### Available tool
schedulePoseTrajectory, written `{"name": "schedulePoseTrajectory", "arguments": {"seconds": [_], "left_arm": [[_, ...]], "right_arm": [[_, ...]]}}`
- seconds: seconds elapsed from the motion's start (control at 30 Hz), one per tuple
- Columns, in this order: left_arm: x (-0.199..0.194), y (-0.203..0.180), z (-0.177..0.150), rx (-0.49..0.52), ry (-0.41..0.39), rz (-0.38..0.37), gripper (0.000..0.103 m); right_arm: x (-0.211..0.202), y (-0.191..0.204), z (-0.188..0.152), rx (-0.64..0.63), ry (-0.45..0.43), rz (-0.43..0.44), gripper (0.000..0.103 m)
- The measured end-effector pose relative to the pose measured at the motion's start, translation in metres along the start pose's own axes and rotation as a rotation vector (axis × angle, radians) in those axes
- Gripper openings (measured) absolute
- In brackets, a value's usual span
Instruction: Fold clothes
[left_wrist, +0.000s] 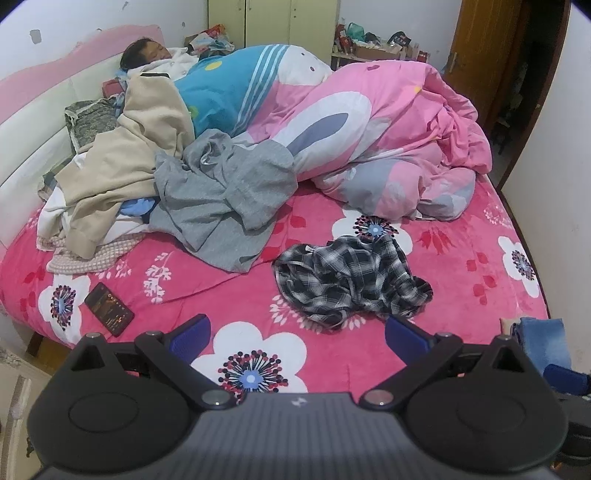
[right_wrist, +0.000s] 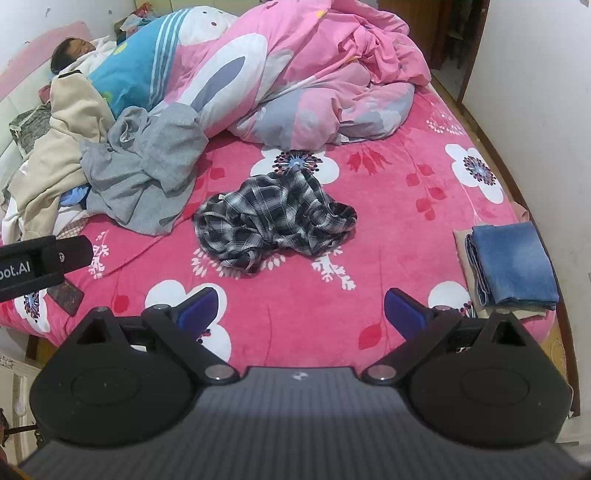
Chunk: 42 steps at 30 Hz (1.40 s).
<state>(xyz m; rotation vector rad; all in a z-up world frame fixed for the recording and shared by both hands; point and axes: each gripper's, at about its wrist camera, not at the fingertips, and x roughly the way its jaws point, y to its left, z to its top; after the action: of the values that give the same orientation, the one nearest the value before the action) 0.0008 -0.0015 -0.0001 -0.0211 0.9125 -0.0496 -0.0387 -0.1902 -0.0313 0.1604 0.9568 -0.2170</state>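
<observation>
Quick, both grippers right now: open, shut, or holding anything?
Left gripper: open, holding nothing, above the floral bedspread.
Right gripper: open, holding nothing; the crumpled plaid shirt lies ahead, untouched.

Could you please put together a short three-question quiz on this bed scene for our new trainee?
1. True or false: the right gripper grips the plaid shirt.
2. What lies folded at the bed's right edge? A) the gray garment B) the blue jeans C) the phone
3. Fill in: the left gripper is ____.

Key: 1 false; 2 B; 3 open.
</observation>
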Motion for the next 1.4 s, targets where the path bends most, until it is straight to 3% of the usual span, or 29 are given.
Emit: {"name": "schedulePoseTrajectory", "arguments": {"seconds": [0.37,1.4], "left_arm": [[0.004,0.02,0.004,0.008,0.01,-0.034,0.101],[0.022,-0.001,0.006,0.034,0.046,-0.018,0.101]], "right_arm": [[0.007,0.0,0.006,0.003,-0.007,-0.037,0.097],[0.01,0.01,0.005,-0.012,0.007,-0.082,0.097]]}}
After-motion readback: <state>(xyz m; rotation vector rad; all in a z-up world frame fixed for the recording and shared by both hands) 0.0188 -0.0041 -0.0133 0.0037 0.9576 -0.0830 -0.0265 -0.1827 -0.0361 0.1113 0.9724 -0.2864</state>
